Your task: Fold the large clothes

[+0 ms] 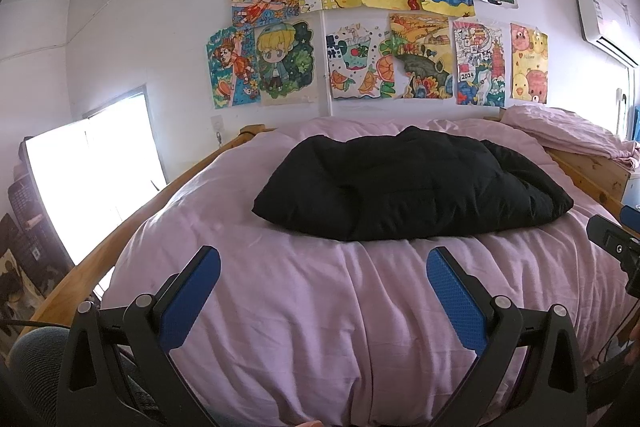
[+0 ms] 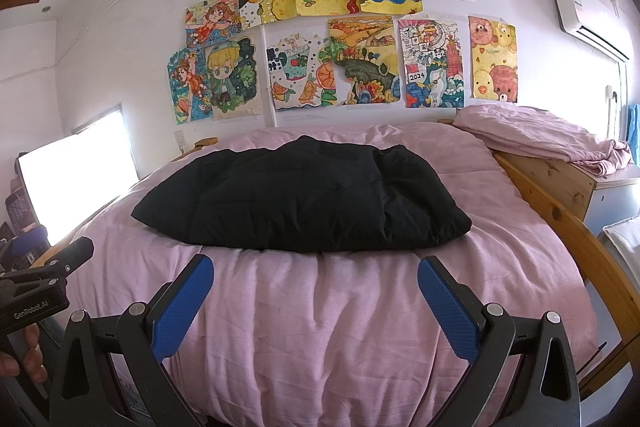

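The black coat lay mid-frame on the pink bed, long axis left-to-right, ahead of both spread, empty grippers, left and right, perhaps equally near.

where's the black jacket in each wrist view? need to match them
Left wrist: black jacket sits right of centre on the pink duvet, beyond the open left gripper.
Right wrist: black jacket sits centre-left, beyond the open right gripper.
Shared landmark: the yellow chick-and-bear drawing on the wall, upper right in both.
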Action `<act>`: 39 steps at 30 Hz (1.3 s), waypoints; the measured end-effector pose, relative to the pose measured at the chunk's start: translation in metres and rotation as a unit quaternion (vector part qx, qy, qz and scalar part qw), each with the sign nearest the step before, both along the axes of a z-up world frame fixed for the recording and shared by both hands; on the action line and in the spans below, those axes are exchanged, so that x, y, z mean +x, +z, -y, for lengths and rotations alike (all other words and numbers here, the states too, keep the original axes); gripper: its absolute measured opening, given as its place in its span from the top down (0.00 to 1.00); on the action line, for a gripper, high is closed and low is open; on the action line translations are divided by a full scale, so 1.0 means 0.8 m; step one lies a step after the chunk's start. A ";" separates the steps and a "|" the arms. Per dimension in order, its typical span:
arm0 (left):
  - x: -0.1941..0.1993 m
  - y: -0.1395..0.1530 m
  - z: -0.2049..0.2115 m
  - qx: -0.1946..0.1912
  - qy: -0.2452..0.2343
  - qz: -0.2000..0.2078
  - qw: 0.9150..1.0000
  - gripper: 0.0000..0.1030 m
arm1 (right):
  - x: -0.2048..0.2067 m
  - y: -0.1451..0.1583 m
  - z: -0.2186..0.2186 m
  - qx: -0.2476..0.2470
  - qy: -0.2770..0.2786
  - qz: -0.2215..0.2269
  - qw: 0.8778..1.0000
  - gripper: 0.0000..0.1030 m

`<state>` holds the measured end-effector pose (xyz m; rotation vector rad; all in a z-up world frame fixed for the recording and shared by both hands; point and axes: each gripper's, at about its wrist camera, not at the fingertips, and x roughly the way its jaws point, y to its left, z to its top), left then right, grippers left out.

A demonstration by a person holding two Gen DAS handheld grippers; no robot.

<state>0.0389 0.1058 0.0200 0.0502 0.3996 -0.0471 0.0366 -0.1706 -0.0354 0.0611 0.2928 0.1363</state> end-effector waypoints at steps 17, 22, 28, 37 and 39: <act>0.001 -0.004 -0.010 0.002 -0.002 -0.001 1.000 0.01 | 0.001 0.001 -0.005 0.001 -0.002 -0.001 1.000 0.00; 0.001 -0.004 -0.010 0.002 0.000 -0.001 1.000 0.01 | 0.000 0.001 -0.005 0.001 -0.002 -0.001 1.000 0.00; 0.002 -0.004 -0.014 0.002 -0.002 -0.001 1.000 0.01 | 0.001 0.001 -0.006 0.001 -0.002 -0.002 1.000 0.00; 0.003 -0.009 -0.018 0.001 -0.004 -0.003 1.000 0.01 | 0.001 0.000 -0.008 0.001 -0.003 -0.003 1.000 0.00; 0.003 -0.007 -0.013 0.002 -0.003 -0.002 1.000 0.01 | 0.001 0.001 -0.008 0.001 -0.002 -0.003 1.000 0.00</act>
